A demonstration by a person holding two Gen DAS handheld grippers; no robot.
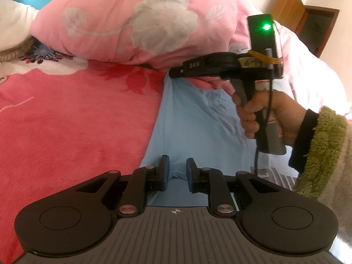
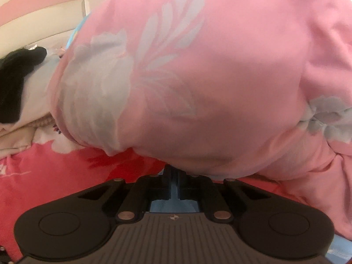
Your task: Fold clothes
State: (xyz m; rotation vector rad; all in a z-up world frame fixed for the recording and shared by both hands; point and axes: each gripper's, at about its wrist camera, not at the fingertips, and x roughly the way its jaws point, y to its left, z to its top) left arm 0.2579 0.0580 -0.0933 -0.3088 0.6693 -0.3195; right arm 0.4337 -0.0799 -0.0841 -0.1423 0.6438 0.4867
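Red floral bed blanket carries the light-blue garment, thin, limp and light, best taken at hems and corners: left gripper narrowly pinches its near edge, right gripper clamps its far corner.

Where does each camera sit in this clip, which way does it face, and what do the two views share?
Left wrist: on the left gripper, looking along its fingers down the light blue garment on the red blanket; shows the right gripper and the hand holding it.
Right wrist: on the right gripper, facing the pink floral quilt close up; only its own fingers show, nearly shut with blue cloth between them.
Shared: quilt, blanket, garment.
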